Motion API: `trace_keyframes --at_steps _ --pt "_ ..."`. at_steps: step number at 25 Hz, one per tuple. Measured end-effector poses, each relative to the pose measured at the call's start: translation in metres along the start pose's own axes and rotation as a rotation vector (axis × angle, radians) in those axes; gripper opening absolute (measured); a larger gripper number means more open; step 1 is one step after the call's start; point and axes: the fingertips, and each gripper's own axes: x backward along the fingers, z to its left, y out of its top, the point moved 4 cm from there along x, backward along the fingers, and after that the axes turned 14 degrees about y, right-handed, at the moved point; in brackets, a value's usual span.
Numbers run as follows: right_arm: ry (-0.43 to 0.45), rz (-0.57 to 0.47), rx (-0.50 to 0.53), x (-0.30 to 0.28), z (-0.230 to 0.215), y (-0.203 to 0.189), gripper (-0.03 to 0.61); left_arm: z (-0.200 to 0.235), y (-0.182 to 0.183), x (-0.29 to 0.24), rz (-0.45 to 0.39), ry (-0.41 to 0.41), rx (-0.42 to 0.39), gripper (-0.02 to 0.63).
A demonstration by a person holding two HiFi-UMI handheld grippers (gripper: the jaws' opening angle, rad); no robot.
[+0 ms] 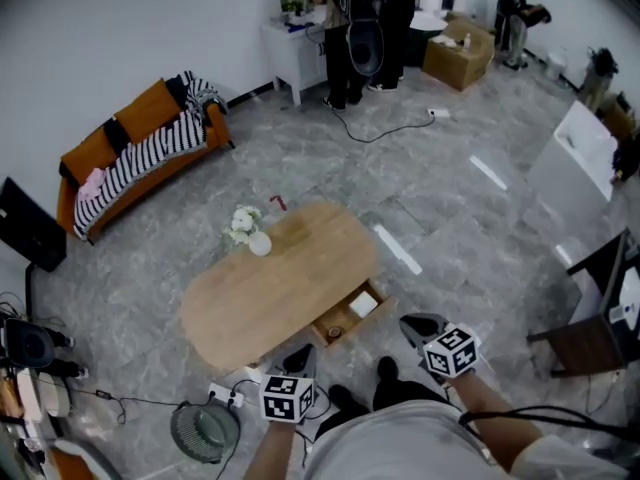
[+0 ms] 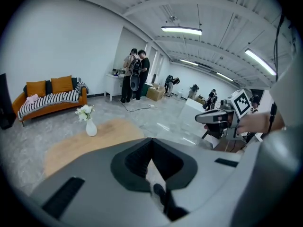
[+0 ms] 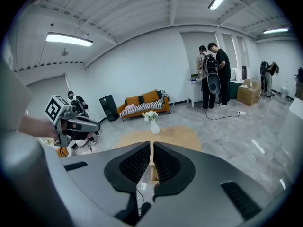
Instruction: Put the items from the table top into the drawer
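Your left grey two-jaw hand-held gripper (image 1: 300, 354), with its black-and-white marker cube, hangs just in front of your body, and its jaws are closed with nothing between them. Your right hand-held gripper (image 1: 421, 325) sits beside it on the other side of your feet, its ribbed pads drawn together to a thin slit, also empty. Both are held well above the long oval light-wood bench (image 1: 262, 293) and touch nothing.

On the bench top only a small white vase of white flowers (image 1: 256, 240) stands, near the far edge. Below the near edge the wooden drawer (image 1: 347, 320) is pulled open, with a flat white item (image 1: 363, 305) and a small round brownish thing (image 1: 334, 333) lying inside; what they are is too small to tell.

You look close to the end of the clearing. If the vase counts as an item, your next move is to open one pair of jaws, come down over its narrow neck, keep it upright, and carry it to the free part of the drawer. Otherwise the drawer only needs pushing shut.
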Motion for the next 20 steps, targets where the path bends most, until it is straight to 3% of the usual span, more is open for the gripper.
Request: trace_keyframes --at_steps 8,20 --pt "-0.019 -0.019 0.027 0.028 -0.005 0.008 0.043 -0.013 0.004 0.014 -0.053 0.04 0.067 0.0" --pt "0.005 -0.059 0.03 0.041 -0.014 0.018 0.038 -0.03 0.011 0.01 -0.065 0.061 0.048 0.001"
